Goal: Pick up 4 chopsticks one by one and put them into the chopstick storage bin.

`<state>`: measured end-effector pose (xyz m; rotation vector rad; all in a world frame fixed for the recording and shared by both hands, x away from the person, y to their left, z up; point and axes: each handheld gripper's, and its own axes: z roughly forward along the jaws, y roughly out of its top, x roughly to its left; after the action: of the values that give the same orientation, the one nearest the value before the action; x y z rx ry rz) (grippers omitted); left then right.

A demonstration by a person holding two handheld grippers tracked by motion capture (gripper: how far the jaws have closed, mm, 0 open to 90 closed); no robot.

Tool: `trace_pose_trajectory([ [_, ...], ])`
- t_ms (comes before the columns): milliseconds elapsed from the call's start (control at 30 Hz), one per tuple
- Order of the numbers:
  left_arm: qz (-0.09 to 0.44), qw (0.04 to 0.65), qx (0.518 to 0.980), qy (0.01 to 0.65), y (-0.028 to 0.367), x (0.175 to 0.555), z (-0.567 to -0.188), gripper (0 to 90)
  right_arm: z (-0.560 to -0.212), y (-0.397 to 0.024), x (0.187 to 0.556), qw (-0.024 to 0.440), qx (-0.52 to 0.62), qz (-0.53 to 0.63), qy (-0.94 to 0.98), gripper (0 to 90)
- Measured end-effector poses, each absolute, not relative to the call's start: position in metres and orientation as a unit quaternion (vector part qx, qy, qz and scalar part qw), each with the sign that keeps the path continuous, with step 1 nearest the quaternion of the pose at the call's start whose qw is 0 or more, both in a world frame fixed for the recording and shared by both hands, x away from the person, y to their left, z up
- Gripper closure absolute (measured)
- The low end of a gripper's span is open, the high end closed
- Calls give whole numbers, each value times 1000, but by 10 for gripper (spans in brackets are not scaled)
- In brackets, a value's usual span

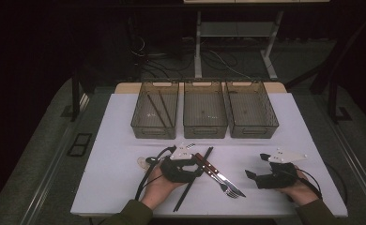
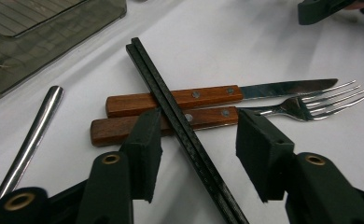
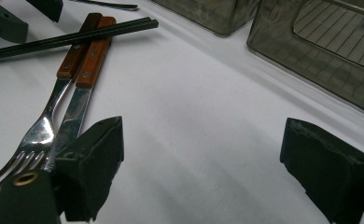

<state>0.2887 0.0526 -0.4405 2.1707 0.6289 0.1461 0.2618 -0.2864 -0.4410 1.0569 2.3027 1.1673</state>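
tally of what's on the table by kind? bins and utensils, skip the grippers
Bins: 3
Chopsticks in the left bin: 2
Chopsticks on the table, laid as a pair: 2
Knife: 1
Fork: 1
Metal rod, kind unclear: 1
Total: 10

From the high view you look forward and down over the whole table, well back. Your left gripper view sits low and close, looking along its jaws at the chopsticks, knife and fork. Your right gripper view, equally low, faces that same cutlery from the opposite side, with the bins behind.
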Motion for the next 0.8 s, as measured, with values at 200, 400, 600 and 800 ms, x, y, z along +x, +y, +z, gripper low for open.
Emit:
trace_pose_trajectory([
  [200, 73, 400, 877, 255, 52, 286, -441, 581, -440, -286, 261, 176, 372, 411, 814, 136],
  [400, 73, 376, 889, 250, 47, 285, -442, 608, -440, -286, 262, 178, 372, 411, 813, 136],
  [600, 74, 355, 896, 258, 42, 284, -443, 643, -440, -285, 262, 177, 372, 411, 814, 136],
  [800, 78, 350, 898, 254, 39, 283, -443, 659, -440, -286, 262, 180, 368, 412, 814, 136],
])
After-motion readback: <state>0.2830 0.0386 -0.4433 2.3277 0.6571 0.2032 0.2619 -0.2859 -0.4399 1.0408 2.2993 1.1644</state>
